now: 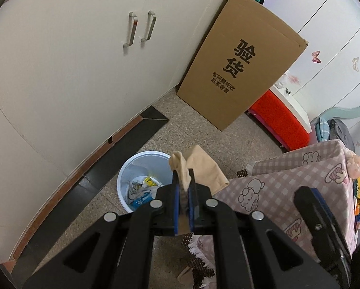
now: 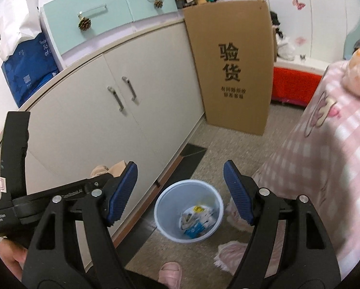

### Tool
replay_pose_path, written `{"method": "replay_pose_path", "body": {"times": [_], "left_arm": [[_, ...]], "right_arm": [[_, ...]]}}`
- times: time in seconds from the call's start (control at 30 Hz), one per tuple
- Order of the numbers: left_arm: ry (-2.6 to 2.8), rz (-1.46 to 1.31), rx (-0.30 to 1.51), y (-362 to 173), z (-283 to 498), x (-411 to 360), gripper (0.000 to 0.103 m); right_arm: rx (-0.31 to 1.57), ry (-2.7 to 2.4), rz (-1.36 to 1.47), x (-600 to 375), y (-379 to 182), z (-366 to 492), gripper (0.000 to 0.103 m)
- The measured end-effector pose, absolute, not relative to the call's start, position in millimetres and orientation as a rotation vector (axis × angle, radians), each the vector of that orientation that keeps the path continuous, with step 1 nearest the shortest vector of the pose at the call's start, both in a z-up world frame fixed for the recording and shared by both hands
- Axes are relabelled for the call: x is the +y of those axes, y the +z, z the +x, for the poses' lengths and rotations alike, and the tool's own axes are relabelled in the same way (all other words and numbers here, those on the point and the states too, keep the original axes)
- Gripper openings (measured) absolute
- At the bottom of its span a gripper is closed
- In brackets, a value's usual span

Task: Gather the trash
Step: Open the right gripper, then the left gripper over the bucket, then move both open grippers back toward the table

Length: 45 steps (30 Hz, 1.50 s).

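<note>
My left gripper (image 1: 184,175) is shut on a beige paper scrap (image 1: 199,166), held up in the air above and just right of a white trash bin (image 1: 129,168) on the floor. The bin holds crumpled wrappers (image 1: 141,190). In the right wrist view my right gripper (image 2: 180,168) is open and empty, high above the same bin (image 2: 166,201), which shows between its blue pads (image 2: 122,192). The left gripper with the beige scrap (image 2: 112,168) shows at the left of that view.
A white cabinet (image 1: 71,72) runs along the left. A tall cardboard box (image 1: 242,67) leans against its end, with a red box (image 1: 278,118) behind. A pink checked cloth-covered table (image 1: 288,185) stands at the right. A pink slipper (image 2: 171,273) is near the bin.
</note>
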<state>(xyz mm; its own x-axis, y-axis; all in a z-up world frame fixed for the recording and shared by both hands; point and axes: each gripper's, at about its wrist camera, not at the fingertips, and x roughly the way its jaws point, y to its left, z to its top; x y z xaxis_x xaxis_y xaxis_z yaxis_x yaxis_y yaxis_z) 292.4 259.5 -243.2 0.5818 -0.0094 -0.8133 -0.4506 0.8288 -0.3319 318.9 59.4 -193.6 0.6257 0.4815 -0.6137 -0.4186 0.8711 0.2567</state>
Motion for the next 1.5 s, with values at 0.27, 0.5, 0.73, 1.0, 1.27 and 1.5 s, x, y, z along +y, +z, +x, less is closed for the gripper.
{"method": "replay_pose_path", "body": {"times": [0.27,0.5,0.73,1.0,1.27,1.5], "left_arm": [[0.276,-0.551,0.902,-237.2,316.3,252.9,0.008],[0.339,-0.482,0.901,-237.2,330.0,245.3,0.066],[0.345,-0.495,0.874,-227.8,312.4,246.5,0.068],[0.389,-0.514,0.82,-199.3,284.1,247.8,0.069],[0.356,-0.484,0.729,-152.4,256.0,220.6,0.071],[0.266,-0.409,0.673,-117.1,246.2,165.6,0.073]], "right_arm": [[0.691,0.49,0.134,47.2,-187.6,326.7,0.073],[0.713,0.482,0.141,43.7,-192.7,332.6,0.073],[0.715,0.486,0.154,41.8,-186.1,325.7,0.073],[0.678,0.494,0.163,30.0,-160.6,305.0,0.073],[0.613,0.478,0.205,-5.5,-127.2,279.1,0.074],[0.557,0.418,0.244,-62.8,-103.8,259.4,0.076]]}}
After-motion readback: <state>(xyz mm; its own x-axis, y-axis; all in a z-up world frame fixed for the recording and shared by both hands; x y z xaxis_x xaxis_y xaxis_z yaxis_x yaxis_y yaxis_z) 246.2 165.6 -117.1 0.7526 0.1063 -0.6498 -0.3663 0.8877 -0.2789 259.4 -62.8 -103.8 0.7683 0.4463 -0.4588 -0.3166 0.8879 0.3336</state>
